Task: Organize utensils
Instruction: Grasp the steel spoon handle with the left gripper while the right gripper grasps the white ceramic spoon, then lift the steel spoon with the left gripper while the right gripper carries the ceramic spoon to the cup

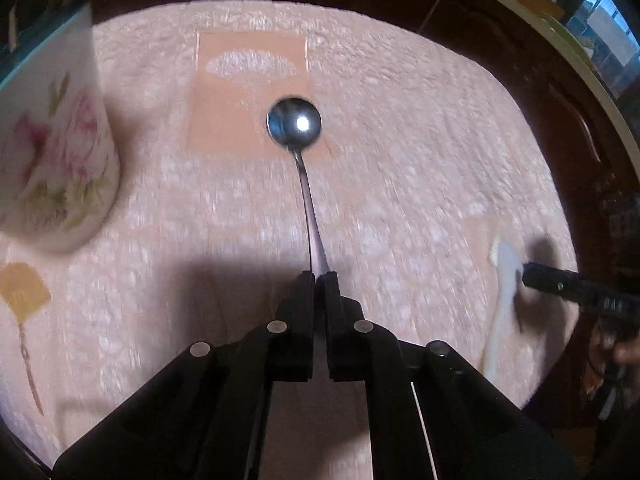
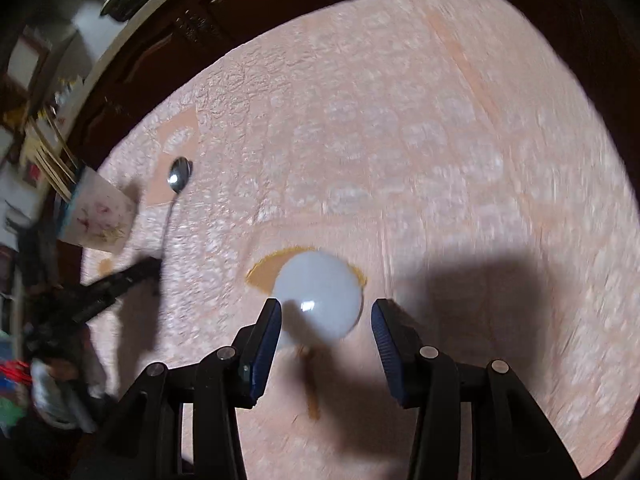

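My left gripper [image 1: 319, 274] clamps the steel spoon [image 1: 295, 127]; right gripper [image 2: 326, 312] gapes around the white spoon [image 2: 318, 294], apparently untouched. I should center before closing.

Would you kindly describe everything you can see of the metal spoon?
The metal spoon is shiny steel with a round bowl that catches a bright glare and a slim handle. The left hand-held gripper is shut on the handle's end, so the spoon points straight ahead, bowl facing the camera, over the pink textured tablecloth. Whether it touches the cloth is unclear.
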The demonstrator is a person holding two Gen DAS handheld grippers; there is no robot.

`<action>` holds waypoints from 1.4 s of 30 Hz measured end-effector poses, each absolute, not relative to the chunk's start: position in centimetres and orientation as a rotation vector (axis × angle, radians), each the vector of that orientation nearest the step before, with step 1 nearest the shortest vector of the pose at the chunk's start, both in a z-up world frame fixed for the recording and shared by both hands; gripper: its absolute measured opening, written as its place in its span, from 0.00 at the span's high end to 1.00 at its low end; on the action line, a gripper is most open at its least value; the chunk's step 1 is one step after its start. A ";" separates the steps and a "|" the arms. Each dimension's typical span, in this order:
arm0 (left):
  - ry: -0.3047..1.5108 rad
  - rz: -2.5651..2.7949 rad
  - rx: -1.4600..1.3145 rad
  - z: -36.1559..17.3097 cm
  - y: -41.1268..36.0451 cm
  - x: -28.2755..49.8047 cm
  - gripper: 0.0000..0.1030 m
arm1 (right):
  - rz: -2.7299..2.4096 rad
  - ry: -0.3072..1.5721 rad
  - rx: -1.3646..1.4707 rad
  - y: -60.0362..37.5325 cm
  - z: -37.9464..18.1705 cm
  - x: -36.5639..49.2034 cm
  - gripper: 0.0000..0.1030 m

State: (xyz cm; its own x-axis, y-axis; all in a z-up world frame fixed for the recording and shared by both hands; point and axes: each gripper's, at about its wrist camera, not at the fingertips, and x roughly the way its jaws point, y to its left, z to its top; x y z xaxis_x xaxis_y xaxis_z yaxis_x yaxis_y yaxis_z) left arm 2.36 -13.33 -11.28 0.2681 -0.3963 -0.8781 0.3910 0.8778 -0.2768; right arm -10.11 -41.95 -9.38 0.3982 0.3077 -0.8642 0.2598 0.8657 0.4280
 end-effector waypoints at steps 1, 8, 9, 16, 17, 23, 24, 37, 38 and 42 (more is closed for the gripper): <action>1.202 -0.541 -0.009 -11.2 -13.0 1.8 0.97 | 0.048 1.183 0.591 -42.3 -9.6 -10.5 0.57; 1.243 -0.585 0.017 -10.9 -11.6 -1.9 0.98 | 0.129 1.106 0.712 -42.3 -10.4 -9.5 0.83; 1.232 -0.583 0.012 -10.6 -11.5 -2.0 0.98 | 0.146 1.092 0.704 -41.7 -10.3 -9.0 0.85; 1.147 -0.529 -0.082 -9.1 -12.2 0.9 0.64 | 0.193 1.019 0.503 -38.6 -6.1 -6.7 0.97; 1.144 -0.515 -0.082 -9.3 -12.7 1.5 0.64 | 0.182 1.021 0.470 -38.5 -5.6 -6.5 0.97; 1.161 -0.450 0.028 -11.2 -15.7 3.8 0.78 | 0.038 1.057 0.160 -36.9 -3.6 -5.3 0.97; 1.158 -0.441 0.044 -11.2 -15.9 3.8 0.88 | 0.052 1.067 0.169 -36.7 -3.9 -5.0 0.97; 1.279 -0.556 0.001 -10.8 -10.4 -1.3 0.93 | 0.134 1.069 0.417 -40.5 -4.5 -5.2 0.69; 1.291 -0.568 0.015 -10.8 -10.2 -2.1 0.93 | 0.109 1.070 0.405 -41.3 -4.6 -5.4 0.63; 1.276 -0.639 0.017 -10.0 -9.8 -2.7 0.84 | 0.083 1.108 0.405 -43.4 -6.2 -5.2 0.58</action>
State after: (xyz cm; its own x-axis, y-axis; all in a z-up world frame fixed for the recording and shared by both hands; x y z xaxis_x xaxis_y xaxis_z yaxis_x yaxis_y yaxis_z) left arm -2.71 -9.75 -9.99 0.1432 -0.4339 -0.8895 0.4522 0.8281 -0.3312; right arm -5.22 -43.42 -6.23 0.4516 0.2647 -0.8521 0.1342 0.9240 0.3581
